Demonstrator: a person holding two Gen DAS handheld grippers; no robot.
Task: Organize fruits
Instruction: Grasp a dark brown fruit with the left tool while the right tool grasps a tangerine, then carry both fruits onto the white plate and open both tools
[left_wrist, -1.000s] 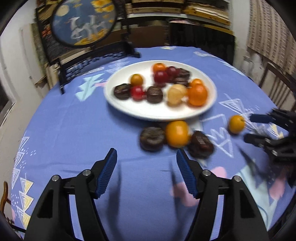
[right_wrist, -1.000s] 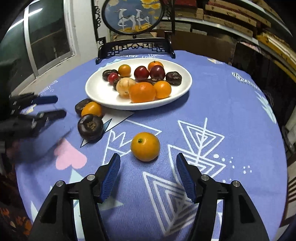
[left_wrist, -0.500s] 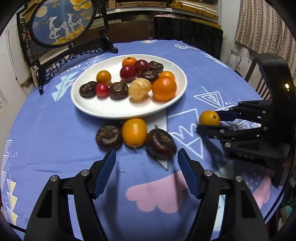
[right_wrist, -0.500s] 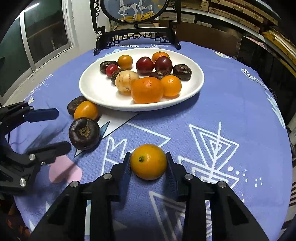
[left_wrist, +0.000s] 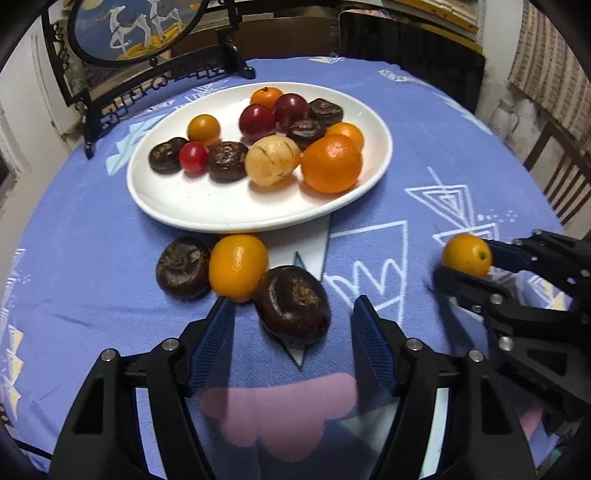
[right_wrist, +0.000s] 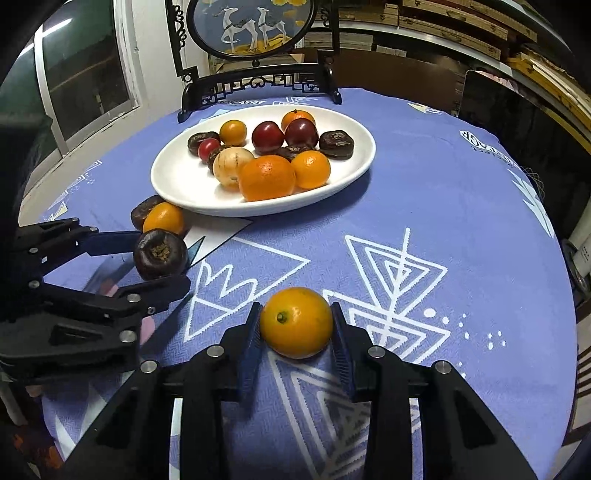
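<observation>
- Only the right wrist view shows the window; only the left wrist view shows a chair, right of the white plate (left_wrist: 192, 206).
- The right gripper (right_wrist: 295, 334) is clamped on a small orange (right_wrist: 296, 322), in front of the plate.
- The left gripper (left_wrist: 290, 325) has just been closing, jaws half wide with pads not touching the dark fruit (left_wrist: 292, 305) between them, near the plate's front rim on the bench.

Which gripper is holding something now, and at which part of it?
The right gripper clamps the small orange fruit across its two sides. The left gripper holds nothing; the dark fruit lies between its open jaws.
</observation>
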